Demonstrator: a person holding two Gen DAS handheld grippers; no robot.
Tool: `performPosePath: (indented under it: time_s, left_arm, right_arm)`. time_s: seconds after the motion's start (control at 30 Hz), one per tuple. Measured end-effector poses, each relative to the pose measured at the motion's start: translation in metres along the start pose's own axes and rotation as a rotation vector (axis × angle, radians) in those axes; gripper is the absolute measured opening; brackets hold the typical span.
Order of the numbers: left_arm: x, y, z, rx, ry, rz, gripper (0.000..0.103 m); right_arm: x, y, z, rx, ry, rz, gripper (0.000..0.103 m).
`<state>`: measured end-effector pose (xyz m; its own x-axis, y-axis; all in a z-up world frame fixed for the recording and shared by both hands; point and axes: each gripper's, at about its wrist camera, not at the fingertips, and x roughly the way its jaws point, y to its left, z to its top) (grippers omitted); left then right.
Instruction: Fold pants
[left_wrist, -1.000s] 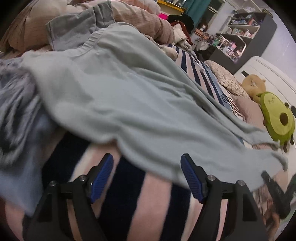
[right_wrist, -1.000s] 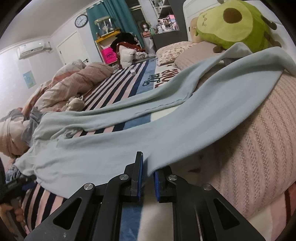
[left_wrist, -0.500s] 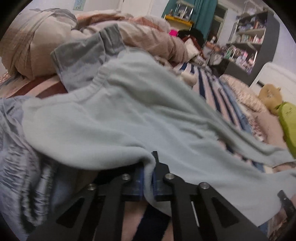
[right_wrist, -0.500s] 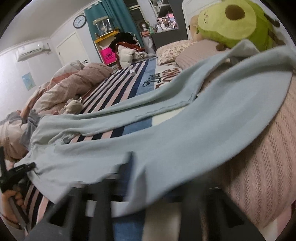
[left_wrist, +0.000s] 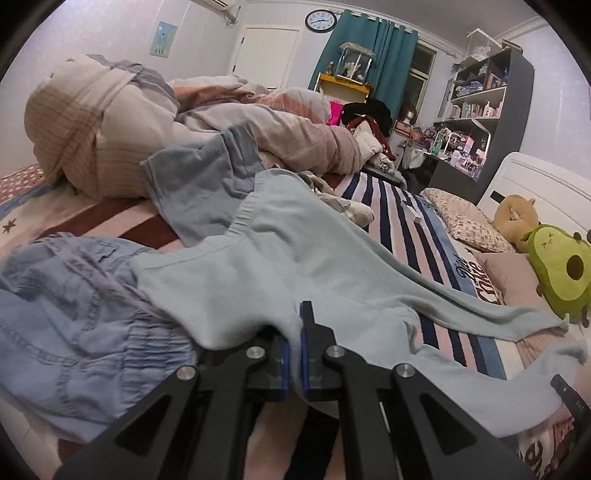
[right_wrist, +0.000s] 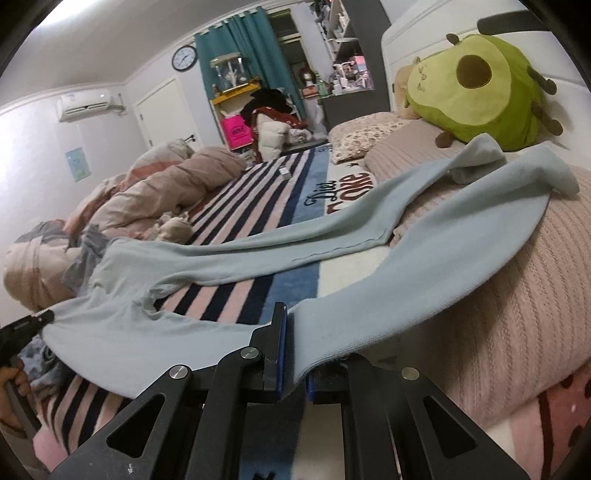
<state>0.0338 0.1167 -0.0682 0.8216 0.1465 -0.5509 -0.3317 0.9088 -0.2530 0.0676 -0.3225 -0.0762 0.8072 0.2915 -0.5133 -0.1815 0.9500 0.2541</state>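
Observation:
Pale blue pants (left_wrist: 295, 258) lie spread on a striped bed, waistband at the far left, both legs running right toward the pillows. My left gripper (left_wrist: 293, 354) is shut on the near edge of the pants by the hip. In the right wrist view the same pants (right_wrist: 424, 251) stretch from the waist at left to the cuffs on a pink pillow. My right gripper (right_wrist: 293, 354) is shut on the near leg's edge and holds it slightly lifted. The left gripper's tip (right_wrist: 33, 321) shows at the far left, pinching the pants.
Denim shorts (left_wrist: 74, 325) and a grey garment (left_wrist: 199, 184) lie beside the waistband. A bundled duvet (left_wrist: 110, 122) sits behind. An avocado plush (right_wrist: 476, 92) and pillows (right_wrist: 517, 295) are at the headboard end. The striped blanket (right_wrist: 258, 206) covers the bed.
My left gripper went from open in front of the pants to shut on their near edge. My right gripper stayed shut on the leg and lifted it a little.

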Motion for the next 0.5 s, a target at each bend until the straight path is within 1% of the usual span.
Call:
performPosePath:
  time_s: [0.1,0.17,0.3,0.4,0.5]
  left_arm:
    - [-0.019,0.002,-0.004,0.032,-0.028,0.012,0.002]
    - [-0.03,0.006,-0.005,0.041,-0.038,0.019,0.001]
    - [-0.05,0.014,-0.007,0.048,-0.055,0.02,0.001]
    - [-0.052,0.015,-0.004,0.055,-0.045,0.004,0.001]
    - [-0.043,0.008,0.009,0.081,-0.044,-0.01,0.001]
  right_arm:
    - [-0.01,0.002,-0.005,-0.003,0.0,0.006,0.003]
    - [-0.018,0.004,-0.007,-0.006,-0.004,0.005,0.003]
    - [-0.031,0.012,-0.013,-0.027,-0.002,0.015,0.003]
    - [-0.036,0.015,-0.01,-0.047,-0.004,0.008,0.003]
    - [-0.033,0.019,0.004,-0.07,-0.005,0.014,0.003]
